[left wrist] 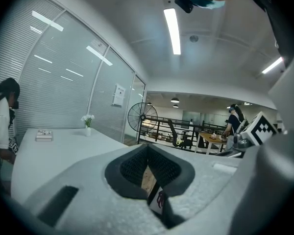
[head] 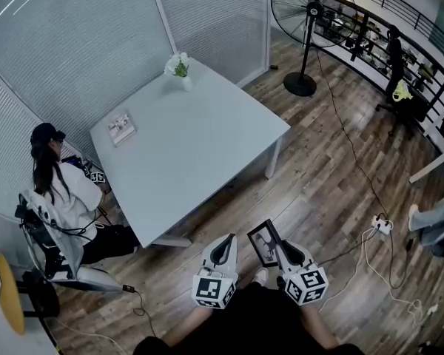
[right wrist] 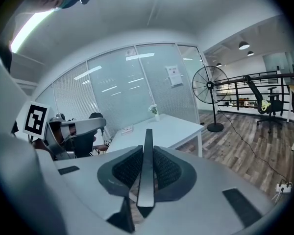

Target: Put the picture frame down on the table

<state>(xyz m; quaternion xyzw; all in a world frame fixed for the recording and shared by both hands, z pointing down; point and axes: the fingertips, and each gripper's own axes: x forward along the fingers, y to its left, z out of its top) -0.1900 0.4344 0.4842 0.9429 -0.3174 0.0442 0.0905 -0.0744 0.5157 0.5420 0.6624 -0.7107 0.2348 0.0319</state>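
Note:
The picture frame [head: 264,242] is black with a pale photo and tilts up in front of me over the wooden floor. My right gripper [head: 278,245] is shut on it. In the right gripper view the frame [right wrist: 146,165] stands edge-on, clamped between the dark pads [right wrist: 125,168]. My left gripper [head: 227,241] is beside it on the left, shut and holding nothing. Past its closed jaws, a corner of the frame [left wrist: 157,199] shows in the left gripper view. The white table [head: 200,146] stands ahead, a short way beyond both grippers.
On the table are a vase of white flowers [head: 180,69] at the far corner and a small flat box [head: 121,127] on the left. A person [head: 55,183] sits at the table's left side. A standing fan [head: 303,21] and floor cables with a power strip [head: 383,225] are on the right.

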